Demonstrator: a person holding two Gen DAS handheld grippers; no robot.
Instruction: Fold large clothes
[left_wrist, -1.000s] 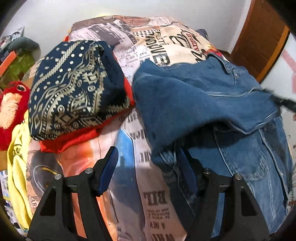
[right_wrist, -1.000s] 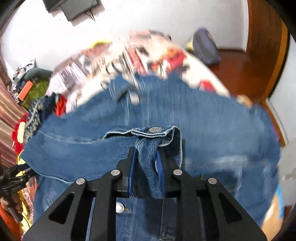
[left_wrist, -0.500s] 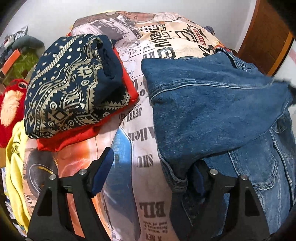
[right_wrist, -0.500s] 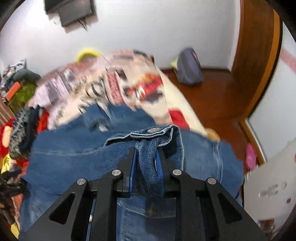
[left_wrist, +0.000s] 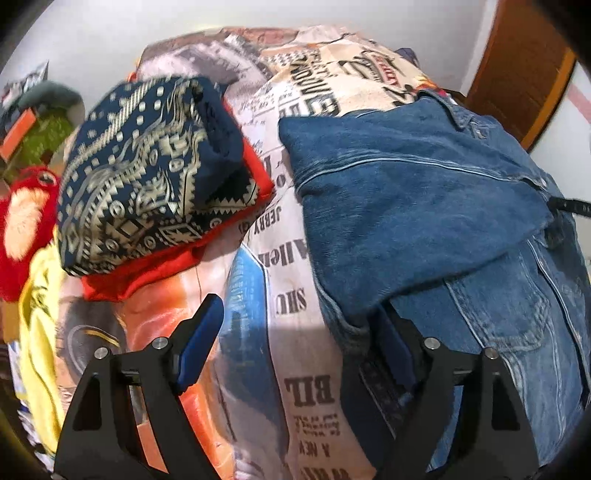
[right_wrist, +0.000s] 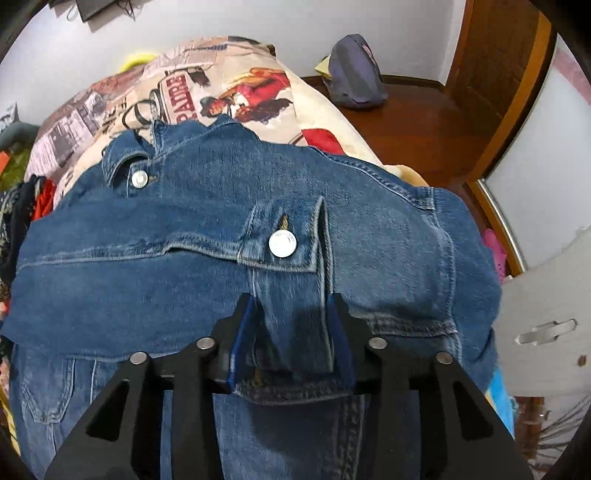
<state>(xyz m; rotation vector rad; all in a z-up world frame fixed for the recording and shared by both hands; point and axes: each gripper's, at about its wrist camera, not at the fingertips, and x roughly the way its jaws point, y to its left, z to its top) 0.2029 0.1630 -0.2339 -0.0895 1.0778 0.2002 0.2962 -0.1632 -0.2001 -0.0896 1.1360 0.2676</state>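
Note:
A blue denim jacket (left_wrist: 424, 206) lies on a bed with a newspaper-print cover (left_wrist: 295, 280). One sleeve is folded across its front, its buttoned cuff (right_wrist: 284, 243) lying flat in the right wrist view. My left gripper (left_wrist: 299, 332) is open over the cover at the jacket's left edge; its right finger touches the denim fold. My right gripper (right_wrist: 291, 332) stands part open around the end of the cuff, its blue pads on either side of the denim (right_wrist: 221, 229). The right gripper's tip shows at the left wrist view's right edge (left_wrist: 569, 206).
A folded stack, navy patterned cloth (left_wrist: 147, 173) on red cloth (left_wrist: 140, 266), sits left of the jacket. A yellow garment (left_wrist: 37, 317) and a red plush toy (left_wrist: 22, 225) lie at the bed's left edge. A purple bag (right_wrist: 354, 74) sits on the wooden floor by a door (right_wrist: 495, 55).
My right gripper carried the sleeve cuff across the jacket, laid it flat on the front and opened its jaws around it. The left gripper stayed open at the jacket's left edge.

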